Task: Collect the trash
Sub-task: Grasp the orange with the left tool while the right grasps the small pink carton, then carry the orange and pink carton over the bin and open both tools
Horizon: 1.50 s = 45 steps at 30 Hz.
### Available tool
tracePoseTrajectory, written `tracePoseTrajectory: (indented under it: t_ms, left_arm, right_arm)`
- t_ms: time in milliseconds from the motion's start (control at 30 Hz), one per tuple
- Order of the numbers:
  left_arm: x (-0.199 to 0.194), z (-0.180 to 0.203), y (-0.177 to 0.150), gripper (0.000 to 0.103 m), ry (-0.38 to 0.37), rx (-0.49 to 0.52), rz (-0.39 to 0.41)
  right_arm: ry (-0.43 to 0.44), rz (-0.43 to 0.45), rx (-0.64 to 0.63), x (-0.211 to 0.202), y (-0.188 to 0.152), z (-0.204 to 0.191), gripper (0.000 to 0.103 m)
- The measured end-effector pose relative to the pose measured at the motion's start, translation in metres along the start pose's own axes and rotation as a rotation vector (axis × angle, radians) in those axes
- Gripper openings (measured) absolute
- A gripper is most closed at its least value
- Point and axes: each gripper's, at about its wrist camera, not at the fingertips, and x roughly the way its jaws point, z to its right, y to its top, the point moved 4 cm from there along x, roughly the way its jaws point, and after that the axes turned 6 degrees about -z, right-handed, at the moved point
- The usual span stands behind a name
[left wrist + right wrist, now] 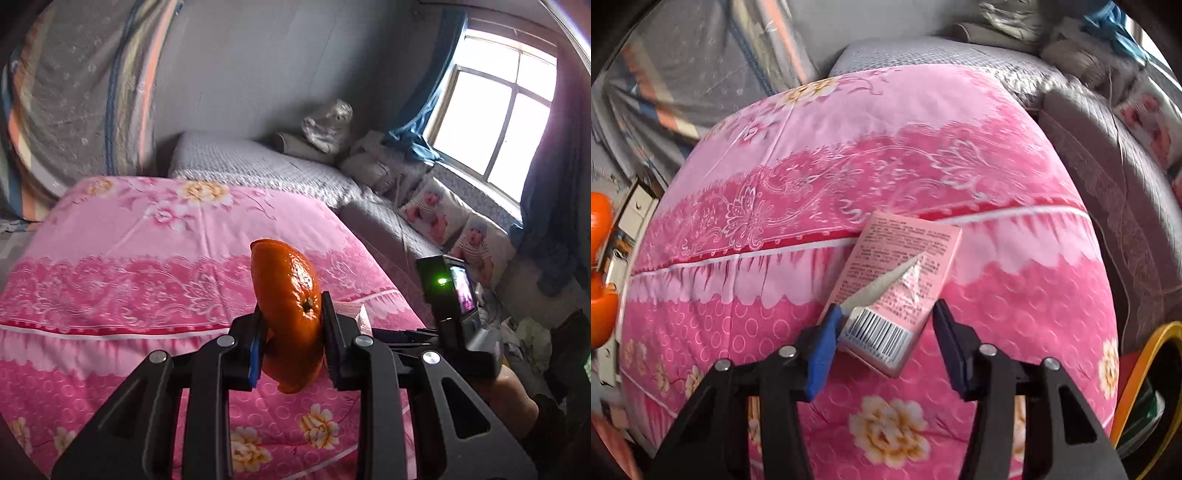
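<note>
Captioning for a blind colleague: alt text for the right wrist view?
The right gripper straddles a pink box lying on a pink floral quilt, jaws not yet pressing it. A grey sofa lies behind.

Open air above the pink quilt [147, 266] to the left and far side, flat and bare there. Near right of that surface blocked by a pink carton [897, 280] lying flat, a torn flap sticking up. Farther right, hemmed in by grey bedding [258, 166], pillows [436, 210] under the window [498, 103], and possibly floor clutter beyond, blurred.
</note>
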Motion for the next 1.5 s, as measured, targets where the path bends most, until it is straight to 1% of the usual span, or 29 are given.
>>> tracePoseTrajectory:
  t_ms: [33, 100, 133, 200, 233, 300, 367, 467, 567, 733, 833, 933, 1067, 1100, 1167, 1233, 1267, 1333, 1400, 1500]
  left_arm:
    - [-0.005, -0.001, -0.001, 0.025, 0.012, -0.001, 0.010]
    - [-0.013, 0.000, -0.003, 0.025, 0.029, 0.003, 0.021]
    - [-0.018, 0.001, -0.003, 0.025, 0.039, 0.009, 0.027]
    - [-0.025, 0.006, -0.006, 0.025, 0.055, 0.021, 0.033]
    - [-0.029, 0.010, -0.007, 0.025, 0.053, 0.026, 0.035]
    - [-0.036, 0.019, -0.009, 0.025, 0.036, 0.039, 0.043]
    - [-0.046, 0.033, -0.011, 0.025, 0.017, 0.060, 0.056]
    - [-0.055, 0.058, -0.016, 0.025, -0.017, 0.093, 0.073]
    - [-0.062, 0.092, -0.021, 0.025, -0.063, 0.144, 0.085]
    - [-0.069, 0.155, -0.028, 0.025, -0.134, 0.251, 0.100]
    - [-0.068, 0.191, -0.033, 0.025, -0.173, 0.309, 0.103]
    - [-0.062, 0.223, -0.035, 0.025, -0.207, 0.363, 0.099]
    - [-0.050, 0.267, -0.040, 0.025, -0.259, 0.421, 0.088]
    - [-0.047, 0.274, -0.042, 0.025, -0.268, 0.431, 0.084]
    - [-0.038, 0.294, -0.045, 0.025, -0.295, 0.456, 0.071]
    - [-0.028, 0.311, -0.049, 0.025, -0.314, 0.477, 0.059]
    - [-0.022, 0.321, -0.051, 0.025, -0.329, 0.481, 0.047]
    - [-0.013, 0.337, -0.055, 0.025, -0.360, 0.490, 0.026]
    - [-0.007, 0.350, -0.059, 0.025, -0.374, 0.503, 0.026]
    - [0.012, 0.370, -0.064, 0.026, -0.396, 0.507, -0.004]
  right_arm:
    - [0.010, 0.019, -0.016, -0.003, 0.001, -0.004, 0.034]
    - [0.076, 0.057, -0.049, -0.016, -0.002, -0.009, 0.032]
    - [0.094, 0.074, -0.060, -0.022, -0.004, -0.010, 0.032]
    - [0.128, 0.122, -0.084, -0.042, -0.013, -0.007, 0.031]
    - [0.166, 0.138, -0.085, -0.052, -0.019, -0.003, 0.031]
    - [0.244, 0.155, -0.089, -0.074, -0.036, 0.006, 0.031]
    - [0.291, 0.176, -0.093, -0.094, -0.055, 0.018, 0.031]
    - [0.342, 0.203, -0.079, -0.120, -0.081, 0.036, 0.031]
    - [0.363, 0.247, -0.035, -0.145, -0.106, 0.064, 0.031]
    - [0.342, 0.337, 0.084, -0.177, -0.137, 0.121, 0.031]
    - [0.307, 0.398, 0.178, -0.193, -0.156, 0.168, 0.031]
    - [0.275, 0.438, 0.264, -0.202, -0.174, 0.206, 0.031]
    - [0.187, 0.492, 0.364, -0.213, -0.199, 0.252, 0.031]
    - [0.141, 0.510, 0.390, -0.217, -0.207, 0.264, 0.031]
    - [0.064, 0.535, 0.421, -0.222, -0.220, 0.280, 0.031]
    - [-0.048, 0.562, 0.451, -0.227, -0.231, 0.296, 0.031]
    - [-0.077, 0.569, 0.467, -0.229, -0.237, 0.304, 0.031]
    - [-0.071, 0.572, 0.489, -0.227, -0.246, 0.315, 0.031]
    - [-0.089, 0.566, 0.507, -0.224, -0.252, 0.324, 0.031]
    - [-0.106, 0.545, 0.532, -0.215, -0.256, 0.334, 0.032]
